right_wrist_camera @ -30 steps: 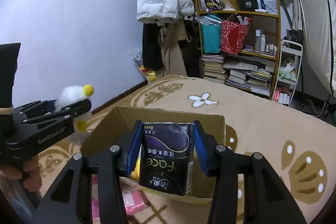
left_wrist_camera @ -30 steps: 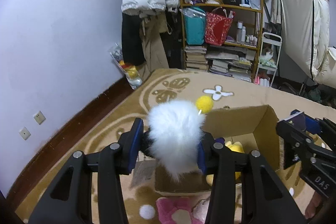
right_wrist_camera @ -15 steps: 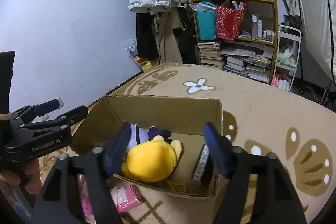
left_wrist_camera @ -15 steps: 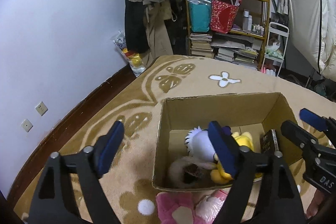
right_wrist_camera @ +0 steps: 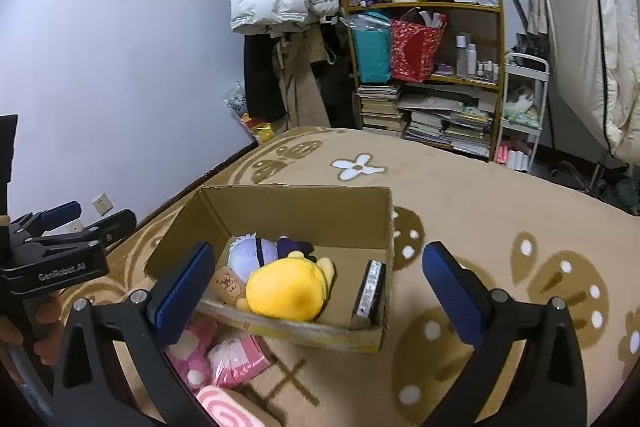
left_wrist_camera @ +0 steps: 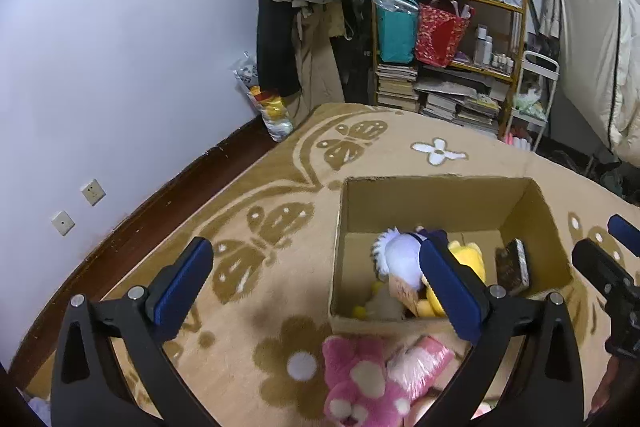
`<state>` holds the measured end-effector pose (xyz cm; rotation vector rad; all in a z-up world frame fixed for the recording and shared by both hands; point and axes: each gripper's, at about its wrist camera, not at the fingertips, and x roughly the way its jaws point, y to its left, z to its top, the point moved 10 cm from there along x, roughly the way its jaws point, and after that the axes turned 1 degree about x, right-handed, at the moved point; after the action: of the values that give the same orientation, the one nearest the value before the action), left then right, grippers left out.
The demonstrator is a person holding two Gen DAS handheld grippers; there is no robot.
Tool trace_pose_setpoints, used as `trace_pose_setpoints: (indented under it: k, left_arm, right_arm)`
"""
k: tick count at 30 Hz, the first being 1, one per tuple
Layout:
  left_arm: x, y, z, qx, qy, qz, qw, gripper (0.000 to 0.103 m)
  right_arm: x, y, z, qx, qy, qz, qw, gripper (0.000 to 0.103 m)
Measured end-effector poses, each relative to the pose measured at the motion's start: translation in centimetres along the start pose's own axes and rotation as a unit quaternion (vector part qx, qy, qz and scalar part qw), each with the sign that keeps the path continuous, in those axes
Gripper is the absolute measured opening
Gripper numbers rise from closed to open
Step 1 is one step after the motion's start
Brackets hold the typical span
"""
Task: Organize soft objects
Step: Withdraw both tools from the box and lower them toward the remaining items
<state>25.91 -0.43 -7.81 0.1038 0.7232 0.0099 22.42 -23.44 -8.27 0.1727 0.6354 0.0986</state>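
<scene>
1. Both loads dropped since a second ago: my left gripper [left_wrist_camera: 316, 283] and right gripper [right_wrist_camera: 320, 287] hang spread and empty over the cardboard box [right_wrist_camera: 296, 201].
2. Left to right inside: fluffy white toy [left_wrist_camera: 382, 305], yellow plush [right_wrist_camera: 286, 291], tissue pack [right_wrist_camera: 370, 293].
3. Next, I judge: pink plush [left_wrist_camera: 360, 383] on the rug, near-left; pinch its middle.

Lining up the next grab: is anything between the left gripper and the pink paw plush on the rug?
Nothing visible. The left gripper is open and empty above the rug, and the pink paw plush lies uncovered just outside the cardboard box's near wall, touching a pink wrapped pack.
</scene>
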Motion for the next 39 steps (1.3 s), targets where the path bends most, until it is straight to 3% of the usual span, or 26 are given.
trace_pose_setpoints:
  k: [8,19,32,39]
  left_arm:
    - [-3.1,-0.3,-1.6,0.014,0.015,-0.028,0.9994,0.102]
    - [-4.9,-0.1,-5.9,0.011,0.053,-0.055,0.9970,0.102]
    - [-2.2,-0.6,-10.0,0.021,0.117,-0.069,0.9905,0.102]
    - [-1.0,-1.5,-11.1,0.034,0.136,-0.068,0.9879,0.102]
  right_arm:
    - [-4.0,-0.6,-1.5,0.028,0.009,-0.028,0.999,0.103]
    - [-7.3,-0.2,-7.0,0.030,0.050,-0.056,0.997,0.103]
    - [-5.8,1.4,-13.6,0.044,0.121,-0.058,0.990,0.103]
    - [-4.2,1.5,-15.6,0.046,0.151,-0.057,0.986,0.103]
